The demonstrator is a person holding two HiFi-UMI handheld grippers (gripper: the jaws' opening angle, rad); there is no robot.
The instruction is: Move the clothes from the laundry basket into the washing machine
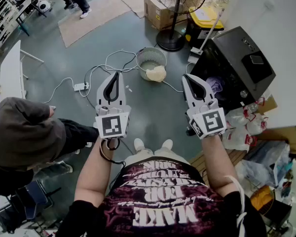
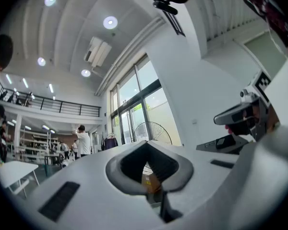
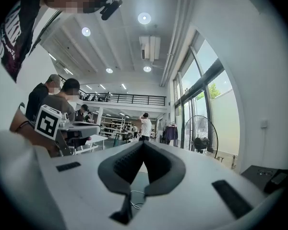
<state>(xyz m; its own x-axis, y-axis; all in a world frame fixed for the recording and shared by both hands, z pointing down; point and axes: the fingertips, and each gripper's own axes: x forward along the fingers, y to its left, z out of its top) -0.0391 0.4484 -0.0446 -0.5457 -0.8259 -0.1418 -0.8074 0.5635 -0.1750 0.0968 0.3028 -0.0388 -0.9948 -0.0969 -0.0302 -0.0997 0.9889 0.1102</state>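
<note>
Currently left tongs (image 1: 117,78) and right tongs (image 1: 190,79) are both closed, empty. Cream cloth (image 1: 156,73) lies in the laundry basket (image 1: 143,58) far ahead, left of the washing machine (image 1: 237,63). Likely soft, light, floppy: pinch a bunched fold.

bright daylight, ceiling lights, fisheye edges

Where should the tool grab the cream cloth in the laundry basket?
Probably pinch the bunched fold of the cream cloth where it heaps over the near rim of the laundry basket, coming from above: that lump sits highest, clear of the mesh wall.
</note>
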